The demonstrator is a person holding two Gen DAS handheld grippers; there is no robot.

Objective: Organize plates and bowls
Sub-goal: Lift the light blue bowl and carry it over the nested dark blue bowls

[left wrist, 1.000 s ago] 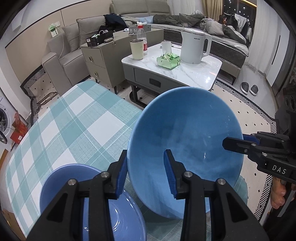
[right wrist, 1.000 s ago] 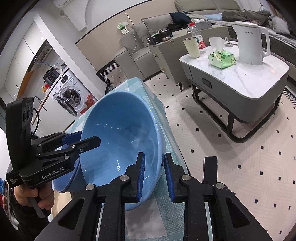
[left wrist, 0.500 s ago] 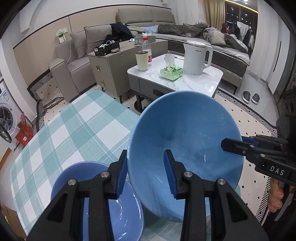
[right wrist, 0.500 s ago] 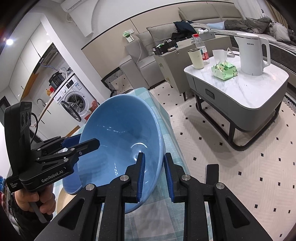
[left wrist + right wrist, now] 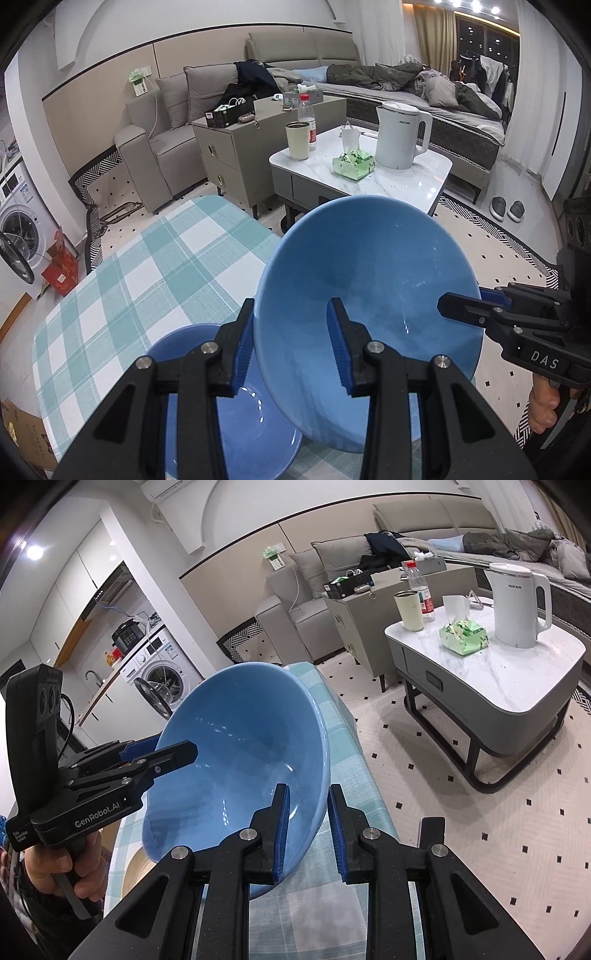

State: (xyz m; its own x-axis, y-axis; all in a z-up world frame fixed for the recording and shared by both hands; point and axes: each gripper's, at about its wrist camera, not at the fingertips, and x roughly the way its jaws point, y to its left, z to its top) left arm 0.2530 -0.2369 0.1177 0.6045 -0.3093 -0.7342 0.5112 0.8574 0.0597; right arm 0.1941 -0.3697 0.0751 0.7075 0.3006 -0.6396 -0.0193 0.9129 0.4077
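Both tools, left "GenRobot.AI" & right "DAS", each pinching tilted blue bowl rim.

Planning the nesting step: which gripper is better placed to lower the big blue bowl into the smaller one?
Probably the left gripper: it straddles the large bowl rim directly above the smaller bowl. The right gripper grips the opposite rim, farther away.

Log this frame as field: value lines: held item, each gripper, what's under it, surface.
held item: light blue bowl, tilted, lifted
left gripper: fingers straddle the bowl's near rim, one inside, one outside
right gripper: fingers straddle the opposite rim
below: darker blue bowl resting on the table
surface: teal checked tablecloth
contact between bowls: cannot tell
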